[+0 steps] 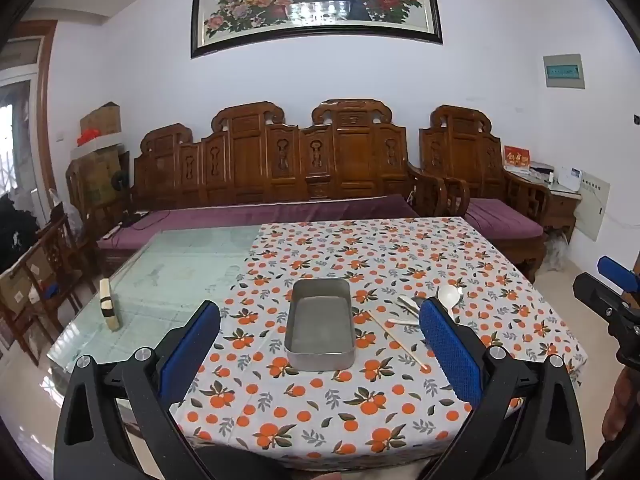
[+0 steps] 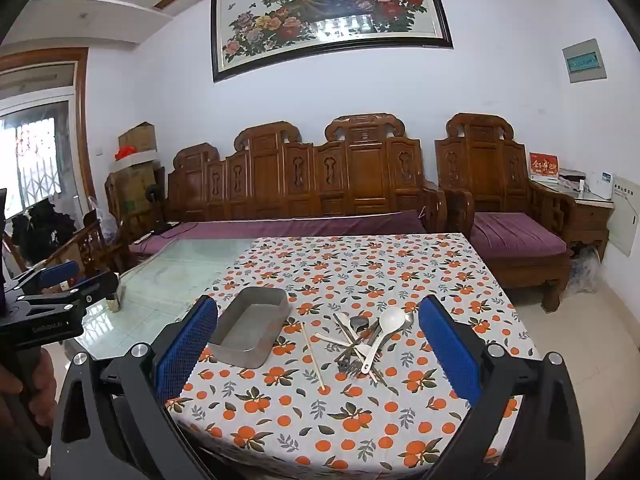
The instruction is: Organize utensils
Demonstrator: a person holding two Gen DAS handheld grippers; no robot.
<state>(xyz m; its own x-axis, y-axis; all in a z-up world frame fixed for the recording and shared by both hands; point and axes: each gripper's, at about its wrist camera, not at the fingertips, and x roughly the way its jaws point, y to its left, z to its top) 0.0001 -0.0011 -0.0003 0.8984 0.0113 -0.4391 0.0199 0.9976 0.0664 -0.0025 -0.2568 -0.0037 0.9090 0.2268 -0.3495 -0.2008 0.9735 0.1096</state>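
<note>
**Both jaws wide and empty, utensil pile waiting beside the tin**

Jaws on both of your grippers stand fully spread with nothing between the pads. Your left gripper (image 1: 320,344) hangs over the near edge of the table, lined up on the metal tin (image 1: 320,326). Your right gripper (image 2: 318,346) frames the pile of utensils (image 2: 362,342), well short of touching any of it.

The tin sits empty on the orange-print tablecloth (image 2: 360,420), just left of the pile. Between tin and pile lies 1 loose chopstick (image 2: 313,358), apart from both.

Expect the pile to be awkward. A white spoon (image 2: 384,330) lies on top, its bowl pointing away from you, and it is likely light plastic: stiff and a bit slick. Take it across the handle, not the bowl, where the pads would slide off the curve. Under it, a fork (image 2: 350,366) and other thin metal pieces cross each other; exactly how many I cannot tell. These look rigid and light, but tangled, so lifting 1 may drag its neighbours.

The chopstick is thin and lies flat on soft cloth, so your pads must close low to catch it. Grip near its middle to stop it tipping.

The tin looks light and could skid on the cloth if a utensil knocks its wall (image 2: 240,354).
</note>
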